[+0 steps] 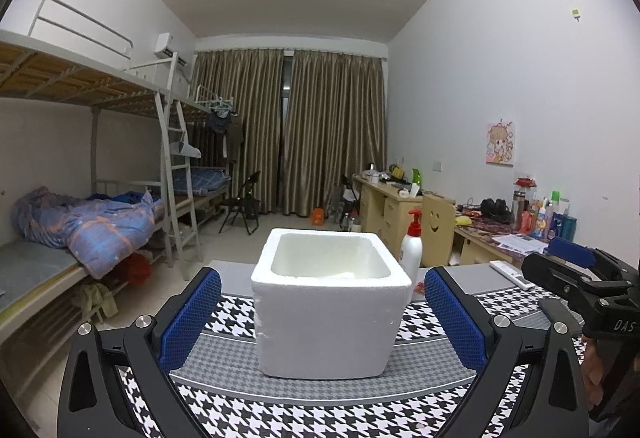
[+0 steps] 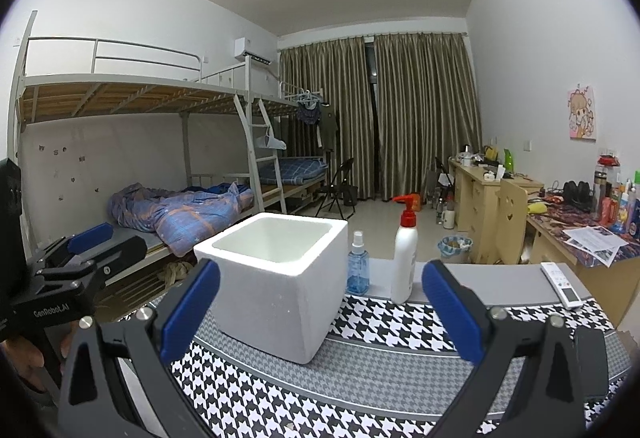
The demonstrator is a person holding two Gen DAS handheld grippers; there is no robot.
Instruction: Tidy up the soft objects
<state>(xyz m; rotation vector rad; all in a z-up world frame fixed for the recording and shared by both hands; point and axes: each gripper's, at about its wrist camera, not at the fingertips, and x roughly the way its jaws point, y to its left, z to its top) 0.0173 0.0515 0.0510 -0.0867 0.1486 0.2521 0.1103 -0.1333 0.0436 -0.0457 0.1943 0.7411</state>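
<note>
Squeezing the light foam box (image 1: 328, 302) too hard could crack it, as both the left gripper (image 1: 322, 318) and right gripper (image 2: 320, 312) stand wide apart, empty.

Both cameras sit low over the near edge of the table (image 1: 320, 402) with its black-and-white houndstooth cloth, facing across it toward the brown curtains (image 1: 288, 134) at the far end of the room.

The left wrist view looks straight at the white square foam box (image 1: 332, 302), close up, between the spread blue-padded fingers (image 1: 192, 318) of the left tool (image 1: 324, 314).

The right wrist view stands further right and sees the same box (image 2: 276, 278) left of centre, through the right tool (image 2: 320, 310).

Each view catches the other tool at its side edge: right tool (image 1: 580, 278), left tool (image 2: 80, 258). Both share the box, the white pump bottle with a red top (image 2: 405, 262), the metal bunk bed (image 1: 80, 86) and the curtains.
</note>
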